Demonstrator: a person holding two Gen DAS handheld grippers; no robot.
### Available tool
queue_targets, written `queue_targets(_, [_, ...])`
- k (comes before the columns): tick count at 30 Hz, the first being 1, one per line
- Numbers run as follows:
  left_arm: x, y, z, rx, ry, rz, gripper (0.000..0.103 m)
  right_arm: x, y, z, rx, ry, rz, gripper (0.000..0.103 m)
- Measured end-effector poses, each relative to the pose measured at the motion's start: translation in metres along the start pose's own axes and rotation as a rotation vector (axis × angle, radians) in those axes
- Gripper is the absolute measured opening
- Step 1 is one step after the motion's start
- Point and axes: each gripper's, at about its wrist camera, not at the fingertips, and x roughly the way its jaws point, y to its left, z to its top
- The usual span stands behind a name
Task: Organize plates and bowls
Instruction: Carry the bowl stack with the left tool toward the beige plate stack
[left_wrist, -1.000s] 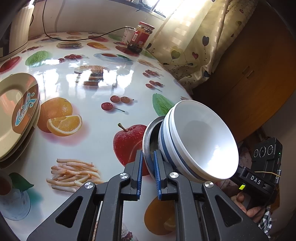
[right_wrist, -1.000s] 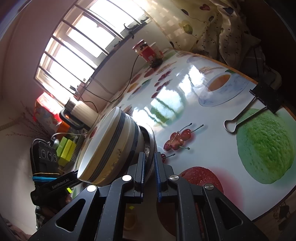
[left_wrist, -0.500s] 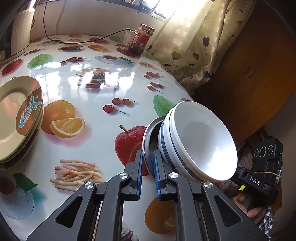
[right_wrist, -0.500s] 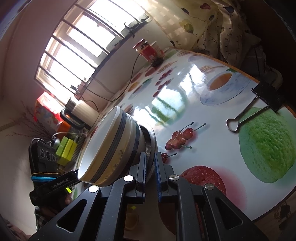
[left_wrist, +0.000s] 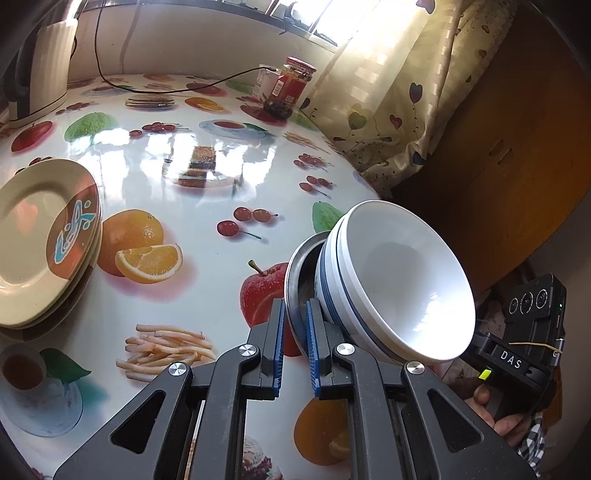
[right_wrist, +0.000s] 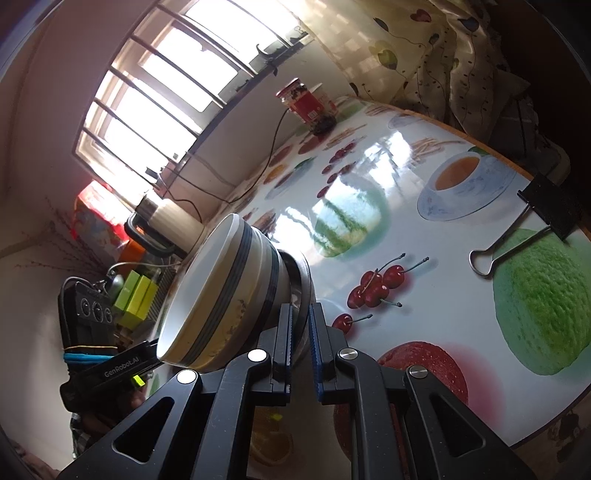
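Note:
A nested stack of white bowls with blue bands (left_wrist: 395, 288) sits inside a steel bowl (left_wrist: 297, 273) and hangs above the table. My left gripper (left_wrist: 294, 317) is shut on the steel bowl's rim on one side. My right gripper (right_wrist: 300, 325) is shut on the same steel rim (right_wrist: 304, 280) on the opposite side; the white bowls (right_wrist: 221, 291) show there too. A stack of cream plates with a brown patch (left_wrist: 40, 240) lies on the table at the left.
The table has a glossy fruit-print cloth (left_wrist: 207, 177). A red-labelled jar (left_wrist: 290, 88) and a cable stand at the back, a kettle (left_wrist: 40, 70) at the far left. A black binder clip (right_wrist: 535, 221) is clipped to the table's edge. A curtain (left_wrist: 388, 110) hangs on the right.
Both grippers have moved a little over the table with the bowl stack. The plates and the far edge have shifted to the right and lower in the left wrist view.

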Motion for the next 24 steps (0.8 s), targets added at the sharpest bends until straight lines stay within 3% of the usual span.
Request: queue_targets(24, [-0.044, 0.033, 0.031, -0.056, -0.084, 0.066, 0.011, 0.039, 0.053, 0.032, -0.072, 0.041, 0.071, 0.011])
